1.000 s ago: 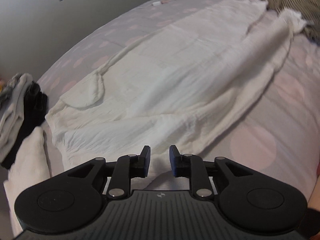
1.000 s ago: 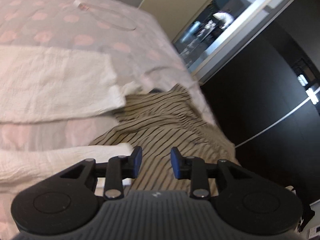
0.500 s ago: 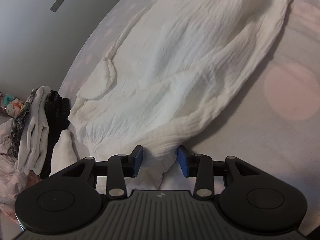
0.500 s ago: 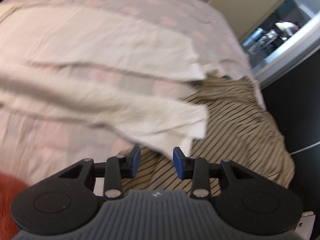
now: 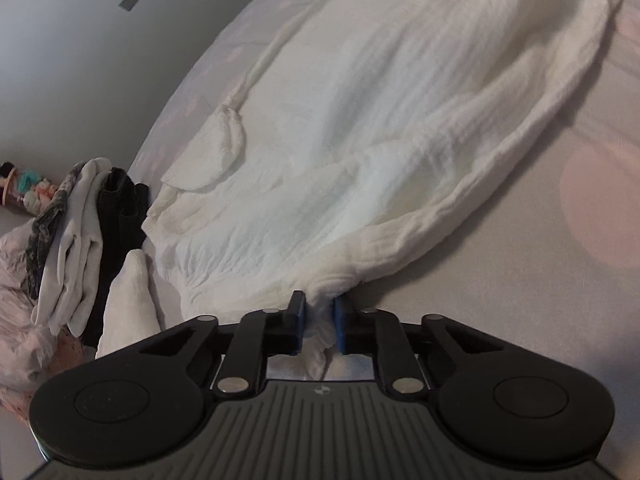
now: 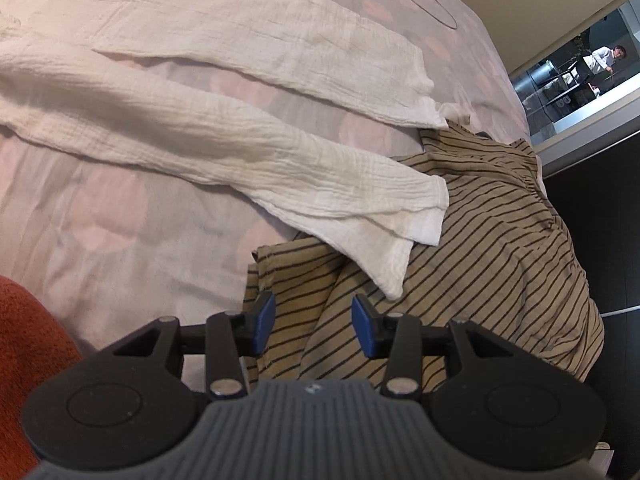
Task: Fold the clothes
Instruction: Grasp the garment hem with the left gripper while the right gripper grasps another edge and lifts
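Observation:
White crinkled trousers (image 5: 360,140) lie spread on the bed. My left gripper (image 5: 318,312) is shut on a bunched edge of their waist end near me. In the right wrist view the two trouser legs (image 6: 248,136) run across the bed; the near leg's cuff (image 6: 400,236) lies over a tan striped garment (image 6: 500,248). My right gripper (image 6: 314,316) is open and empty, just short of that cuff, above the striped cloth.
The bed has a grey cover with pink spots (image 6: 100,220). A pile of folded clothes (image 5: 80,232) sits at the left in the left wrist view, with a white rolled piece (image 5: 128,300). An orange cloth (image 6: 24,360) is at the lower left. The bed edge and a dark floor (image 6: 600,240) are to the right.
My left gripper moved onto the waist edge and closed on it. My right gripper swung towards the leg cuffs and opened wider.

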Action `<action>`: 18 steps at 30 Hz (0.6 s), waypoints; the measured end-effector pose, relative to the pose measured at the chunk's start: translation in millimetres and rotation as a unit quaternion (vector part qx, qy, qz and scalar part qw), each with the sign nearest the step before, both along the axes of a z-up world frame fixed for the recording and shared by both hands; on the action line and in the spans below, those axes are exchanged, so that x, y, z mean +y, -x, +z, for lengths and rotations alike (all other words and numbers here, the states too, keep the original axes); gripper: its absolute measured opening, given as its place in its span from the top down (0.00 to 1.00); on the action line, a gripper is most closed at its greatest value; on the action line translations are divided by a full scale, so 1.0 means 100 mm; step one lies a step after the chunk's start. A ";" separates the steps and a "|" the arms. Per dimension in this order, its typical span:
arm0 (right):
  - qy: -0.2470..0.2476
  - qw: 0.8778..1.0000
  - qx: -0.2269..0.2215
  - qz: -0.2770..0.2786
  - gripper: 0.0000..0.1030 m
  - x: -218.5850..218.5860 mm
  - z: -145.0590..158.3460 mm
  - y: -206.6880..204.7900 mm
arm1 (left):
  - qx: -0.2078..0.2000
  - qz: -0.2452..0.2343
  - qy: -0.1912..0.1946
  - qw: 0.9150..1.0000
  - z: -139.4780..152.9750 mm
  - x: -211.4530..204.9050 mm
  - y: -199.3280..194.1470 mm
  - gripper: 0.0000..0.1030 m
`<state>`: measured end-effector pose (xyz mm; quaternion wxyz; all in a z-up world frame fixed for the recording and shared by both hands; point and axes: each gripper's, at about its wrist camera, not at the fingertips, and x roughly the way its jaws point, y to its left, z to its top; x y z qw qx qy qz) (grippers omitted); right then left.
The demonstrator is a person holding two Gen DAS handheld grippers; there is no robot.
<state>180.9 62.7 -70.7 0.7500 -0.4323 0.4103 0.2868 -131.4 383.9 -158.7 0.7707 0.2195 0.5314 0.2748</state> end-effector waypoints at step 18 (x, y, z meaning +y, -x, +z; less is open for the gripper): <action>0.000 0.991 -0.018 0.130 0.55 0.02 -0.08 0.10 | -0.014 0.047 0.018 0.999 0.07 0.09 0.04 0.87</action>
